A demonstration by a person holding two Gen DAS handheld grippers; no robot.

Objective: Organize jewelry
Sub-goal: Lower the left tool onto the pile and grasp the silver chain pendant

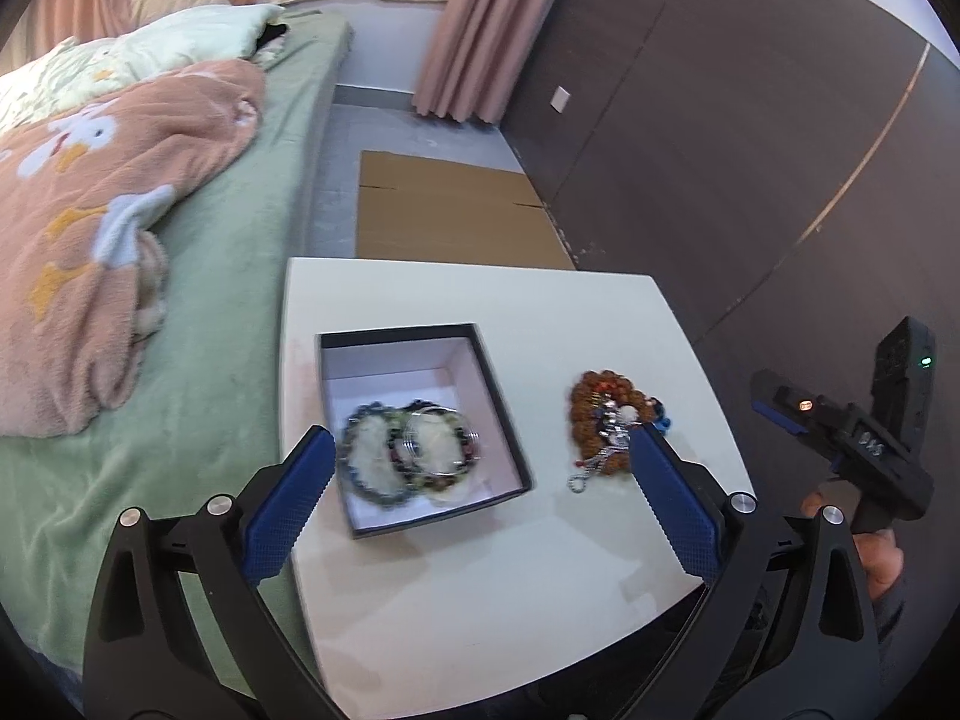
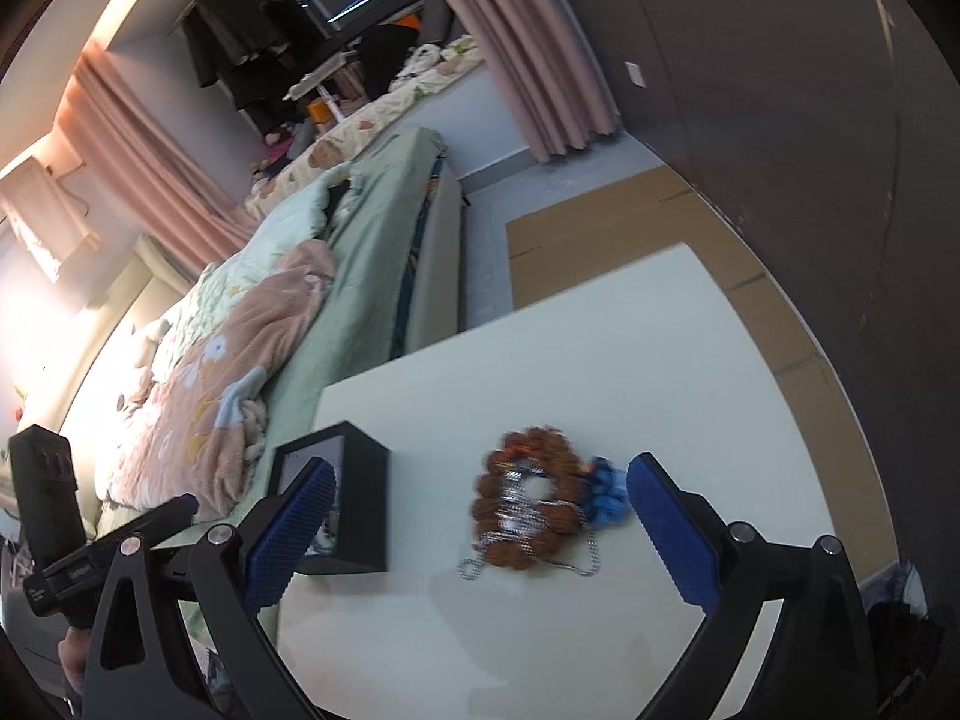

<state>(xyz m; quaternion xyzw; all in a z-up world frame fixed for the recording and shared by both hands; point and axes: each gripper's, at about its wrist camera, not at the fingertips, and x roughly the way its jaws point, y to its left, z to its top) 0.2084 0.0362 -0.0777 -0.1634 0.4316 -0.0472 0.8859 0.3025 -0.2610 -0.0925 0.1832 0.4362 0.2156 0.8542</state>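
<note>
The left tongs (image 1: 480,486) stand spread as wide as they go, nothing between the blue pads, hanging above the white bench (image 1: 600,324) with one pad over the box and the other by the loose pile; the right tongs (image 2: 480,516) gape just as wide and hold nothing, framing that same pile, which looks like the line-up for the next pick; no earlier view tells more. Just beyond the left pads sits the black box (image 1: 510,420), open-topped with a pale lining, near the bench's bed-side edge, probably kept there as the place to gather pieces; inside it lie several beaded bracelets (image 1: 384,456) and a thin silver bangle (image 1: 441,441), overlapping at the near end, the far half bare. Beside the box, apart from it, the unsorted heap rests on the bench: a brown bead bracelet (image 2: 528,510) tangled with a silver chain (image 2: 540,567), and a blue piece (image 2: 606,492) touching its far side; so the sorting seems partly done. Farther off lie flat cardboard (image 1: 444,210) on the floor, and the bed (image 1: 240,240) with a pink blanket (image 1: 108,192).
</note>
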